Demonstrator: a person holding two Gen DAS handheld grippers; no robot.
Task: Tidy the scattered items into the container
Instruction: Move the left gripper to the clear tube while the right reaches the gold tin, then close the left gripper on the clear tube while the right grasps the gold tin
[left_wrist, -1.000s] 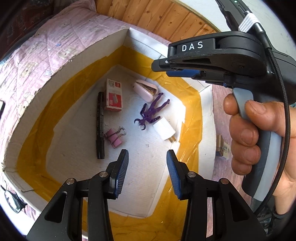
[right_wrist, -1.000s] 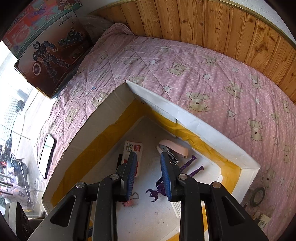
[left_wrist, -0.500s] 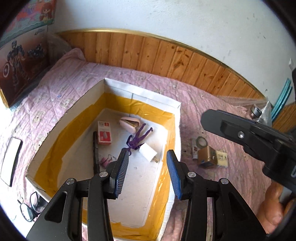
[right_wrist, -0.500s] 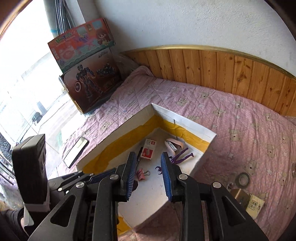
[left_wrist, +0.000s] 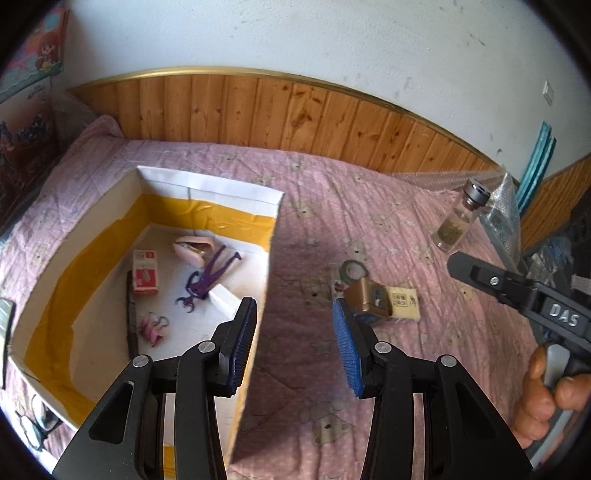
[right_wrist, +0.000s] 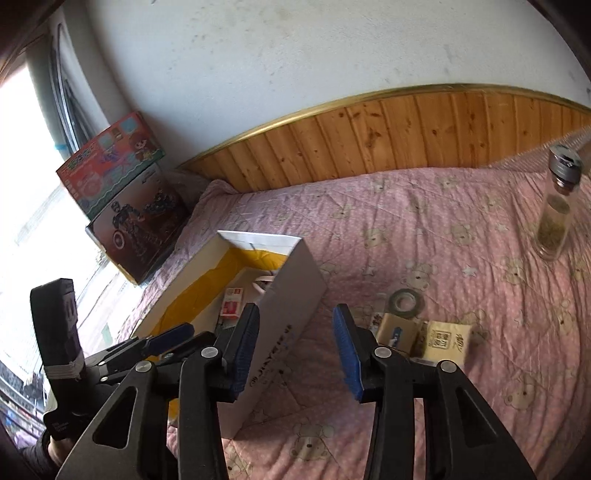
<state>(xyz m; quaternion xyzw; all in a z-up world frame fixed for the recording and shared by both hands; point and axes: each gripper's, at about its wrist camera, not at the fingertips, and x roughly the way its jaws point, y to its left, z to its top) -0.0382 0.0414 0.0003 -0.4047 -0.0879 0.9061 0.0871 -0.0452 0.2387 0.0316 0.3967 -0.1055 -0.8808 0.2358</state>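
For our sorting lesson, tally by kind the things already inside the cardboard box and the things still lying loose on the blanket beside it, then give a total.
In the box:
stapler: 1
staple packet: 1
marker: 1
binder clip: 1
purple toy figure: 1
white plug: 1
On the blanket:
tape roll: 1
gold box: 1
paper packet: 1
glass bottle: 1
Total: 10

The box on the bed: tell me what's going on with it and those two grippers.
A person holds a gripper in each hand, tidying loose things into the white box. Both the left gripper and right gripper are open and empty, raised above the pink bedspread. Inside the box lie a red packet, a purple figure, a black marker and pink clips. A tape roll, brown box and jar are outside it.
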